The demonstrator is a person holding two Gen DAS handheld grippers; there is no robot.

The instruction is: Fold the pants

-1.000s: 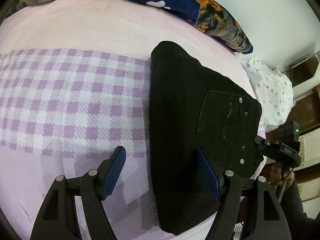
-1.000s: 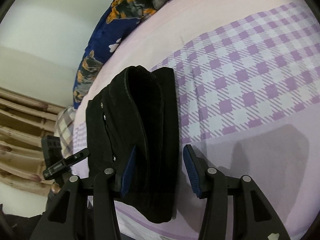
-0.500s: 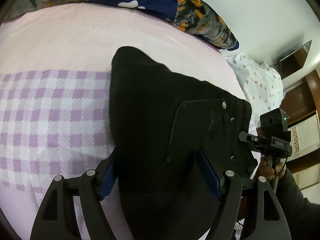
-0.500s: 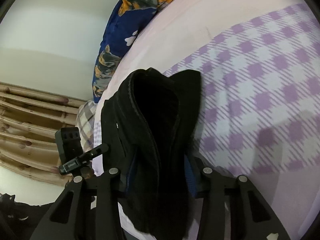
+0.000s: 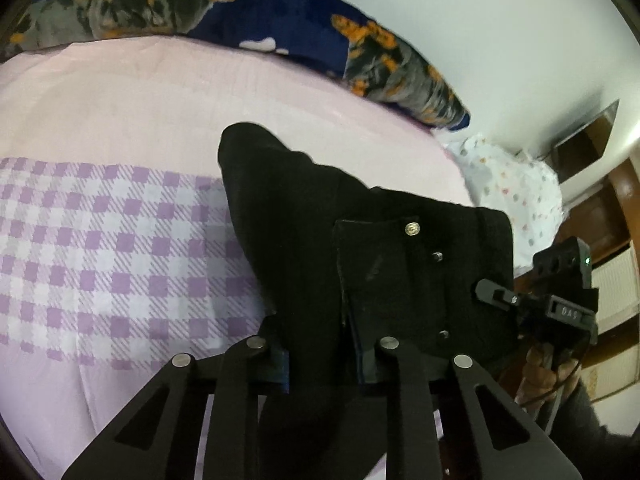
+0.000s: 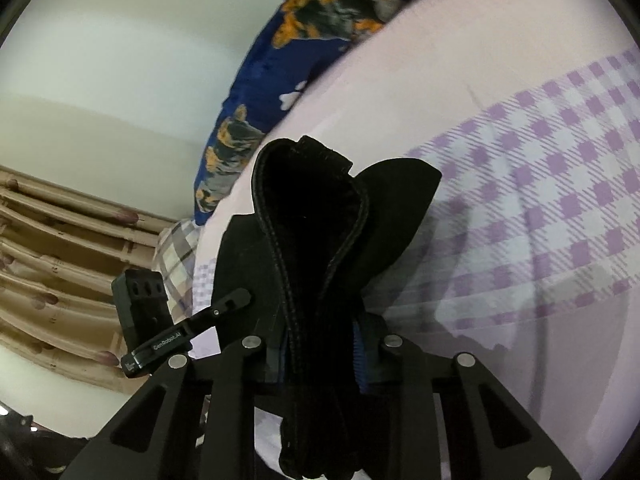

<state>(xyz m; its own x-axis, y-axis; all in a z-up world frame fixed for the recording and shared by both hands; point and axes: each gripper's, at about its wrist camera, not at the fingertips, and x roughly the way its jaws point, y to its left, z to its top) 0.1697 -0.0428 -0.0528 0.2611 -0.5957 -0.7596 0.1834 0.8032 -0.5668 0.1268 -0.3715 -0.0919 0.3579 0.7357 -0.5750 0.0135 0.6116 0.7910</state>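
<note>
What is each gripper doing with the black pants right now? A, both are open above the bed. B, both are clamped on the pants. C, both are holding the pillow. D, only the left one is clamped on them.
B: the left gripper and the right gripper each have black pants fabric pinched between their closed fingers.
</note>
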